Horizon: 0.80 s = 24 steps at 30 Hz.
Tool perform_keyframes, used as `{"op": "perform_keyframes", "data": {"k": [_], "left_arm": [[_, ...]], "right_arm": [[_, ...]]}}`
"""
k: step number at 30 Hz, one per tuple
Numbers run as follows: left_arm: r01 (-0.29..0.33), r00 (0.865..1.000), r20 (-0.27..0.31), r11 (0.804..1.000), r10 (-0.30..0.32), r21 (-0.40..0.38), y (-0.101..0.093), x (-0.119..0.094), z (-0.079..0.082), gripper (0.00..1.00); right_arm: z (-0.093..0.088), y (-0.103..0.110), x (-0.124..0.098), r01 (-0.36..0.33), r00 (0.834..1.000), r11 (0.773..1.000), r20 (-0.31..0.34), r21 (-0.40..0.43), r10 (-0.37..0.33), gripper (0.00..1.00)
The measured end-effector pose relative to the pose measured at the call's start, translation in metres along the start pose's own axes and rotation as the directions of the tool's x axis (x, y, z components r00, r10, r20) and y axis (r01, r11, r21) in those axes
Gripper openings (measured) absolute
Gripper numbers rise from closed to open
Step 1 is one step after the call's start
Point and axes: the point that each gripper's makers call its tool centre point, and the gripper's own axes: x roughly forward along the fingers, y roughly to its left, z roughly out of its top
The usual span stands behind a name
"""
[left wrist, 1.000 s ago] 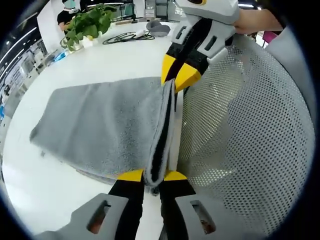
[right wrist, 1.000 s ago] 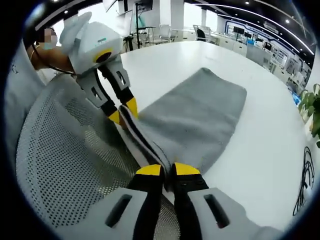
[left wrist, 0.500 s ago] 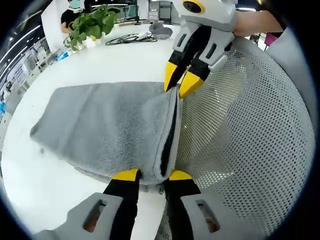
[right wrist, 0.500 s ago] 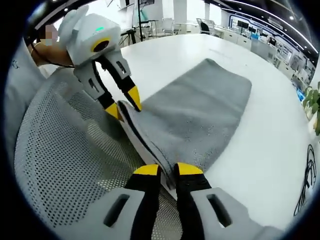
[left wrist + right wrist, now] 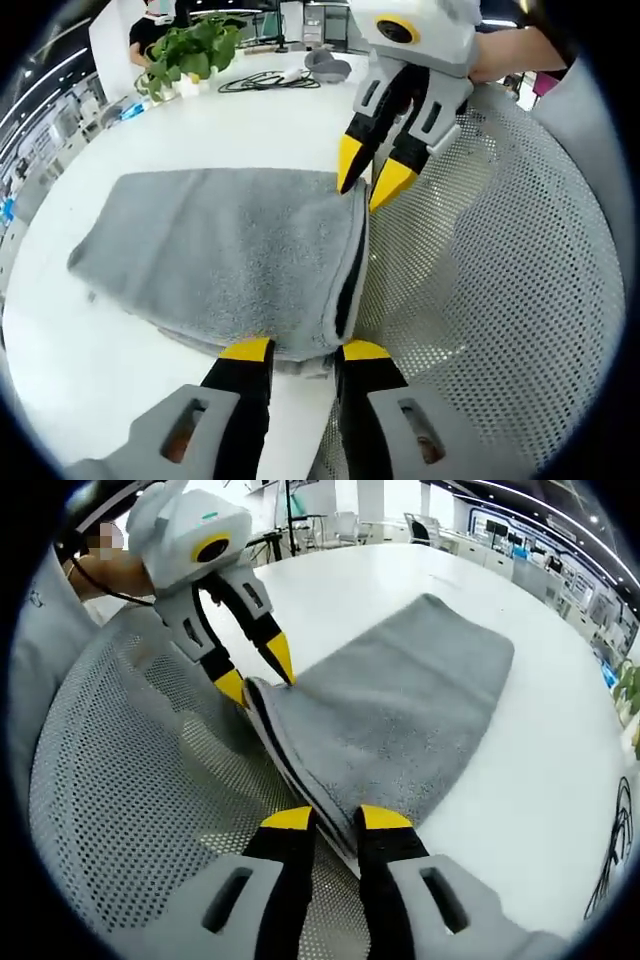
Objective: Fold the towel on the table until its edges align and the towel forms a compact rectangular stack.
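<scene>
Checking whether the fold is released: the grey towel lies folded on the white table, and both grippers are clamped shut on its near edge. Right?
Not quite. Both grippers are open: the left gripper and right gripper straddle the near edge of the grey towel with jaws parted, as each gripper's own view shows. It does lie folded on the white table.

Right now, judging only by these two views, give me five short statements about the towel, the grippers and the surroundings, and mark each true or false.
1. The grey towel lies folded on the white table. True.
2. The left gripper is clamped shut on the towel. False: its jaws stand apart at the towel's near edge.
3. The right gripper is open, its tips at the towel's far corner. True.
4. The towel hangs over the perforated chair back. False: it lies on the table beside the mesh.
5. A potted plant stands on the towel. False: it stands far across the table, near a black cable.
</scene>
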Motion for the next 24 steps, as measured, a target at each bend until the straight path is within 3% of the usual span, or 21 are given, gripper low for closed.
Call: {"op": "perform_keyframes", "data": {"k": [24], "left_arm": [[-0.034, 0.999, -0.043, 0.999, 0.032, -0.030, 0.014, -0.005, -0.027, 0.28]], "right_arm": [[0.013, 0.008, 0.002, -0.033, 0.999, 0.999, 0.020, -0.011, 0.033, 0.19]]}}
